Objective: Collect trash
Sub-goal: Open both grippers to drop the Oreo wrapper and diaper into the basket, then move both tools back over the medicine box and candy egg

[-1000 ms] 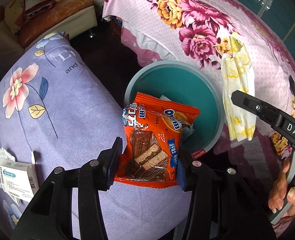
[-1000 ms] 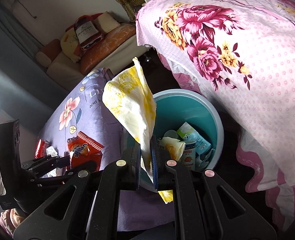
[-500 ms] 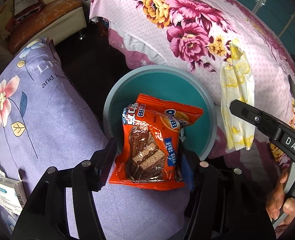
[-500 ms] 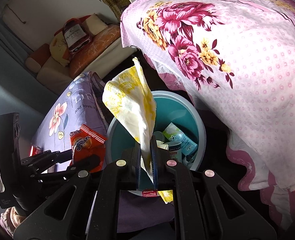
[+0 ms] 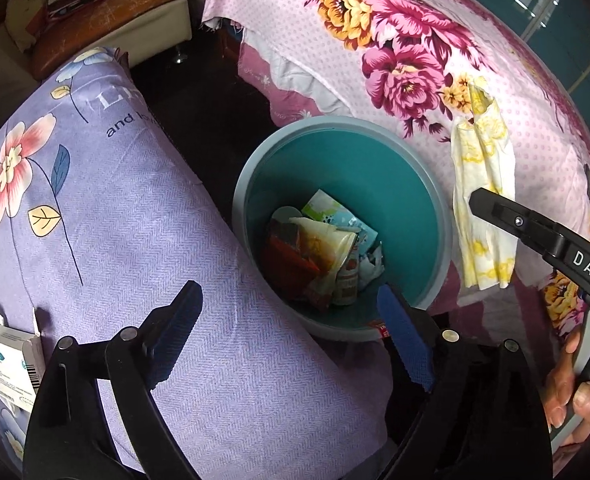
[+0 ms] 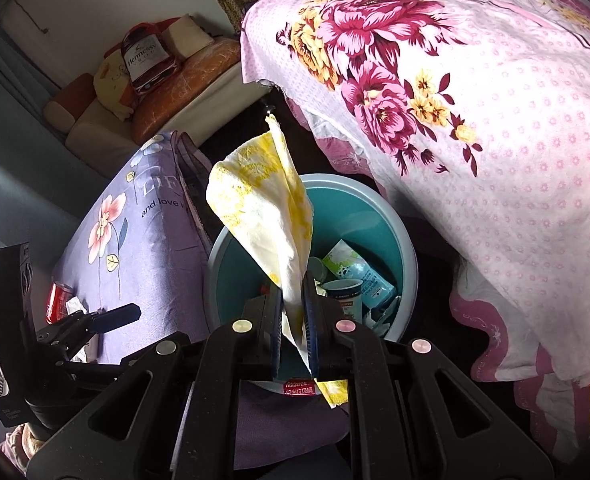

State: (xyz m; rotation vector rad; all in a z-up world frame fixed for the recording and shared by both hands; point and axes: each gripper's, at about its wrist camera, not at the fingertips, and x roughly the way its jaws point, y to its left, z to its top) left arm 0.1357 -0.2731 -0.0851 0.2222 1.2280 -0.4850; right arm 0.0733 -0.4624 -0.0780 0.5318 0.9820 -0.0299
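Teal bin [image 5: 415, 200] holds wrappers (left tool [image 5: 291, 332] spread, empty); right tool [image 6: 293, 320] pinches a yellow napkin [image 6: 267, 208].

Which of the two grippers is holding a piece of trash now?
The right gripper: its jaws are shut on the yellow napkin above the bin. The left gripper is open and empty.

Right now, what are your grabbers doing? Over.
Left gripper open, empty. Right gripper shut on yellow napkin, above teal bin. Nothing blocking the drop.
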